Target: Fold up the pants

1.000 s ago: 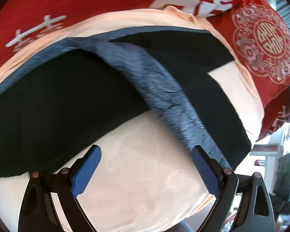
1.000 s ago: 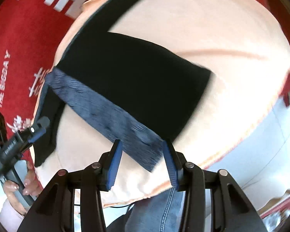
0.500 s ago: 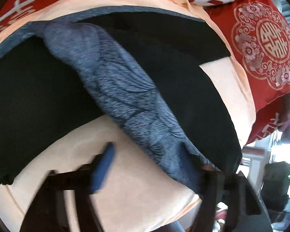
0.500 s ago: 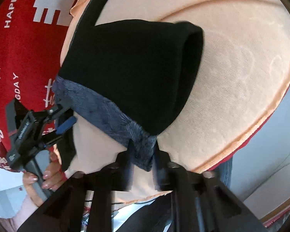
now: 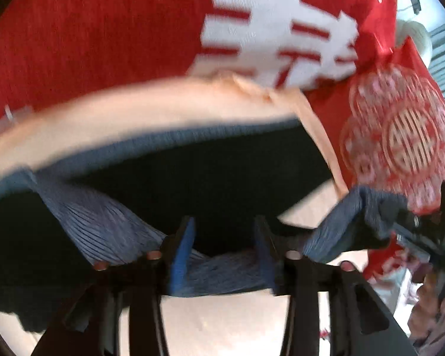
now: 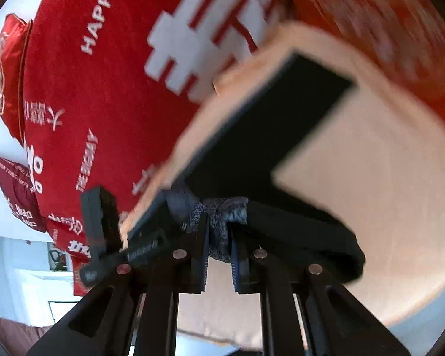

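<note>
pants: we're handling black fabric pants (image 5: pixel 210 184) w/ a blue-grey ribbed waistband (image 5: pixel 103 225); they're lying partly on a peach-coloured cloth pad (image 5: pixel 133 112) over a red bedspread with white characters (image 5: pixel 103 29), near edge lifted off the pad.
left grip: left gripper (image 5: pixel 222 255) w/ blue pads is sitting around the waistband; band is running across between the jaws, but we're seeing a wide gap there, so jaws look only part-closed. Can't tell if it's pinching yet.
right grip: right gripper (image 6: pixel 219 255) is pressed nearly together on a bunched bit of waistband (image 6: pixel 222 222), holding it clear of the pad.
why held so: we're judging both grips are taking the band at 2 spots, left and right, so the top edge can be carried flat towards the far side for a fold w/o sagging.
band between grips: it's drooping a little in the left view, so prob. not pulled taut.
hidden/blurred: both views are motion-smeared; far leg ends are cut off or blurred, hem count unclear. Fabric under the lifted edge is hidden. Other gripper (image 6: pixel 103 228) is showing at left of the right view, its jaws not readable there.
cushions: red embroidered cushion (image 5: pixel 400 136) at far right, off the pad.
</note>
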A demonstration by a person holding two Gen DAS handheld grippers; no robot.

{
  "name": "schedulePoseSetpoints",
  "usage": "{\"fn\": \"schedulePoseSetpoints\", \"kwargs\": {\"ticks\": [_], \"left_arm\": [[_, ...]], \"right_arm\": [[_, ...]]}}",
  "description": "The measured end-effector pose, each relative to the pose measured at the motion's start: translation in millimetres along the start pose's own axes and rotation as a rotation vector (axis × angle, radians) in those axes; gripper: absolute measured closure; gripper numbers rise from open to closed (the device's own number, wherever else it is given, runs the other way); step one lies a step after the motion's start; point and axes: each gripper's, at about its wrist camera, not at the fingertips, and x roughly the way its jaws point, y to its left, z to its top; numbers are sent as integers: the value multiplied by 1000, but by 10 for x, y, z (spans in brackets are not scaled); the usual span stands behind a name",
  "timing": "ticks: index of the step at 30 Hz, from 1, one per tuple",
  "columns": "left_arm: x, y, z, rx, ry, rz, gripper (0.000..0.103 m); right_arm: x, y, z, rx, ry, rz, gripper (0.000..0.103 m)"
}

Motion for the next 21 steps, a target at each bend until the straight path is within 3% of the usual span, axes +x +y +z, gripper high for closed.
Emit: {"fn": "schedulePoseSetpoints", "kwargs": {"ticks": [6,8,9,11,13,14,18,21], "left_arm": [[-229,241,186,8,-98,162,52],[-225,392,152,-13,-102,221,34],[-247,489,120,-27,-105,241,18],[-198,687,46,-71,-95,284,18],[-77,799,-5,-97,-60,327,18],[-2,874,-37,-107,-45,373,18],[189,1044,-102,-134,7,446,18],[265,1091,-131,-131,14,478,18]], "right_arm": [[192,-17,976,-61,-24,-80,90],[253,-51,1169,-90,-17,-125,87],[306,-73,1270,-110,-14,-151,86],[391,-125,1426,-135,-7,-230,82],[444,-120,1491,-177,-29,-316,52],[429,-114,1500,-191,-40,-328,47],[317,-74,1320,-233,-52,-329,44],[307,-275,1048,-171,-30,-388,44]]}}
